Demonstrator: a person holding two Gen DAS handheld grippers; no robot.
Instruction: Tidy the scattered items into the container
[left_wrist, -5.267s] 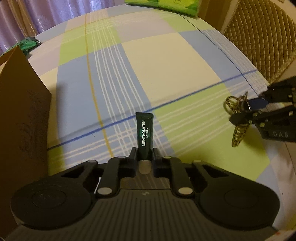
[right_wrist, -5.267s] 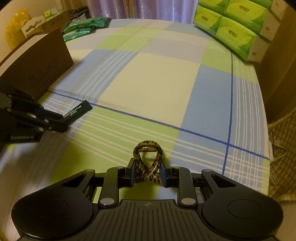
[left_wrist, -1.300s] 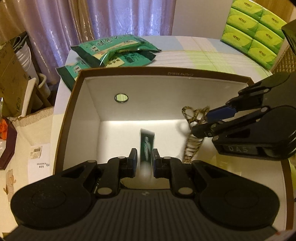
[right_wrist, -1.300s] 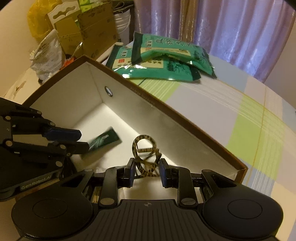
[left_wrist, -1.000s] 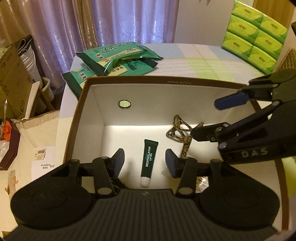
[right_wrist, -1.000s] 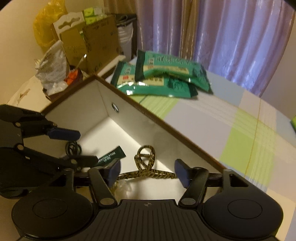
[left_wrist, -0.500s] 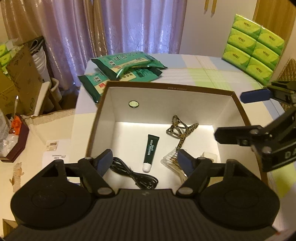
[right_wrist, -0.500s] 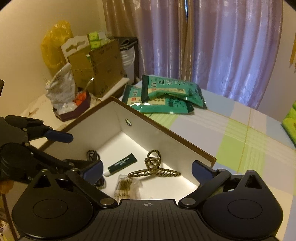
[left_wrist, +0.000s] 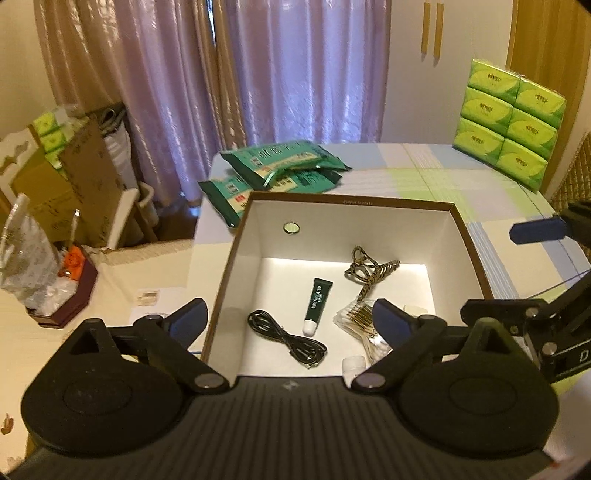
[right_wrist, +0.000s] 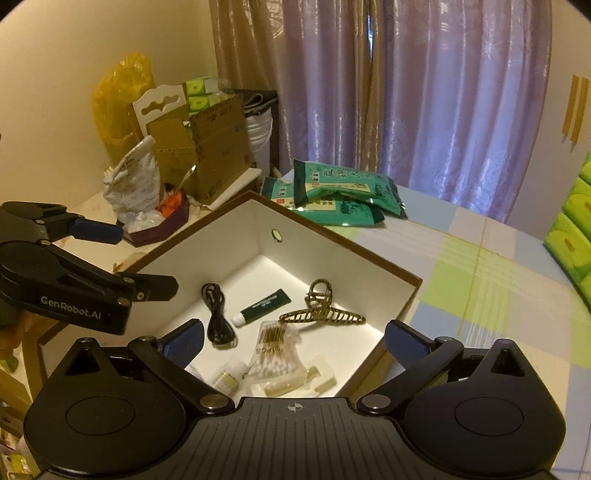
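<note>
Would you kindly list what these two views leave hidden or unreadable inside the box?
- Left wrist view: the box's near corner and the cotton swab pack's lower end, hidden by the left gripper.
- Right wrist view: small pale items near the front wall, too small to identify.
- Both views: lip gel tube lettering, too small.

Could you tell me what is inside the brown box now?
Inside the box: a black cable, lip gel tube, hair claw, cotton swab pack and small pale packets. The right gripper's body covers the near edge.

Black gripper bodies, blue-padded fingers (left_wrist: 391, 321), silver screws
</note>
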